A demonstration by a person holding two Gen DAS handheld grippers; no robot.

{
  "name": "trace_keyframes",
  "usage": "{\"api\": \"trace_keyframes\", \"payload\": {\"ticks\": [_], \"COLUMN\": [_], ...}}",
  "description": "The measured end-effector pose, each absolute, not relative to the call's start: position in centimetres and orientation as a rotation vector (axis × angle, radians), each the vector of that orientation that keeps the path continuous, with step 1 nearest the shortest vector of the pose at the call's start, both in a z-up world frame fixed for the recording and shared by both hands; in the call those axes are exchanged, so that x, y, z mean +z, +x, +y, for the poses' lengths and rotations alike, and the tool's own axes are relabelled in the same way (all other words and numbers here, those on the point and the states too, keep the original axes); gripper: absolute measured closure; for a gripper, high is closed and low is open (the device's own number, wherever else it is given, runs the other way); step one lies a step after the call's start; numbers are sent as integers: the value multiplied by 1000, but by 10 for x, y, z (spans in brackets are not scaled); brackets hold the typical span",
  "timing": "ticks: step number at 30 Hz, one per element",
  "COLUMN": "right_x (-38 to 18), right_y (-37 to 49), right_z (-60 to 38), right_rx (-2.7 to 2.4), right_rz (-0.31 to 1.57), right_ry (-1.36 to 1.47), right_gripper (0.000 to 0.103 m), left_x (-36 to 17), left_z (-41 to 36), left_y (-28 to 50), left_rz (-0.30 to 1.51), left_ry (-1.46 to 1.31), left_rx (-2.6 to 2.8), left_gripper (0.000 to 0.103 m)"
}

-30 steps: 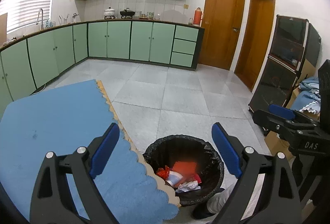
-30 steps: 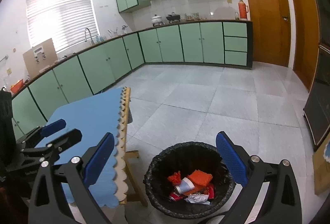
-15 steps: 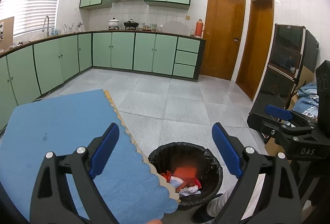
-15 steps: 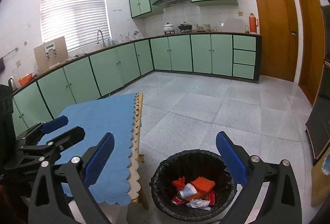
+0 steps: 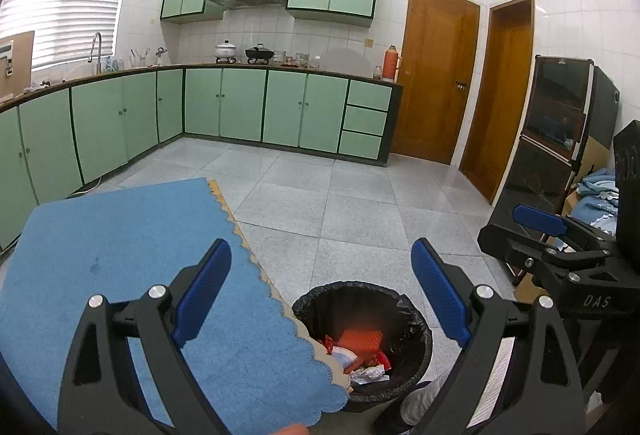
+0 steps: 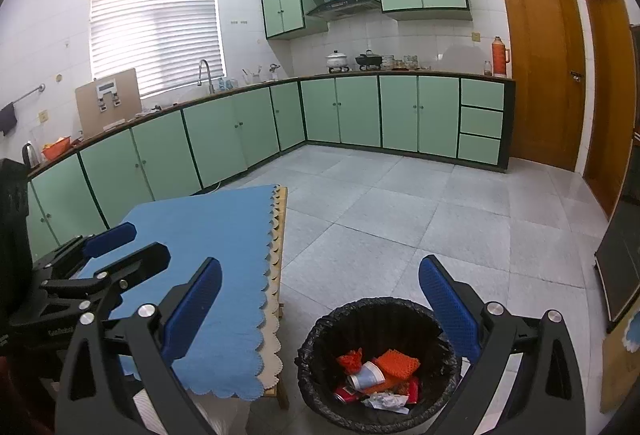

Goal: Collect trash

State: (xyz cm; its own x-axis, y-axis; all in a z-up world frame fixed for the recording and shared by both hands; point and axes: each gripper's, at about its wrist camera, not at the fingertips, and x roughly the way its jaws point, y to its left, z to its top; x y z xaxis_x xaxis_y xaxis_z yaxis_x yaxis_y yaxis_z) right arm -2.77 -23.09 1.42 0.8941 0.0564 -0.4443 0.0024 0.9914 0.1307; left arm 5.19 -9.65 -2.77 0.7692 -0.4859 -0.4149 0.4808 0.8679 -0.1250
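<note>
Floor tiles, pale grey, spread out from the trash bin (image 6: 378, 363) to the green base cabinets (image 6: 360, 111) along the far walls, with two brown doors (image 5: 436, 71) beyond the bin on its right. Left of the bin, nearly touching its rim, stands my table under a blue scalloped cloth (image 5: 120, 255), bare on top. The bin itself is black-lined and holds the trash: an orange mesh piece (image 6: 398, 361), a paper cup (image 6: 366, 375), red wrappers and crumpled white paper (image 6: 386, 401). My left gripper (image 5: 320, 295) hangs above the bin's left rim, blue pads spread wide, holding nothing. My right gripper (image 6: 320, 309) hovers over the bin, equally wide and empty.
</note>
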Motion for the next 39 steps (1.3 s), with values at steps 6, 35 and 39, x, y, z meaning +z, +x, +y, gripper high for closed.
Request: {"api": "trace_keyframes", "payload": {"ticks": [6,35,39], "right_x": [15,11,11], "right_y": [-28,-23,-23], "right_z": [-230,-231,-231], "right_rx": [30,34,35], "right_rz": [467,476,476], "right_ry": [132,131,132], "right_gripper": [6,6,6], "left_x": [-27,-25,-24], "left_z": [-94,-93,-92], "left_y": [52,53,53], "left_rz": [454,457,457], "left_ry": [-16,-17,-17], "left_rx": [-523,-520,-519], "left_gripper": [15,15,15]}}
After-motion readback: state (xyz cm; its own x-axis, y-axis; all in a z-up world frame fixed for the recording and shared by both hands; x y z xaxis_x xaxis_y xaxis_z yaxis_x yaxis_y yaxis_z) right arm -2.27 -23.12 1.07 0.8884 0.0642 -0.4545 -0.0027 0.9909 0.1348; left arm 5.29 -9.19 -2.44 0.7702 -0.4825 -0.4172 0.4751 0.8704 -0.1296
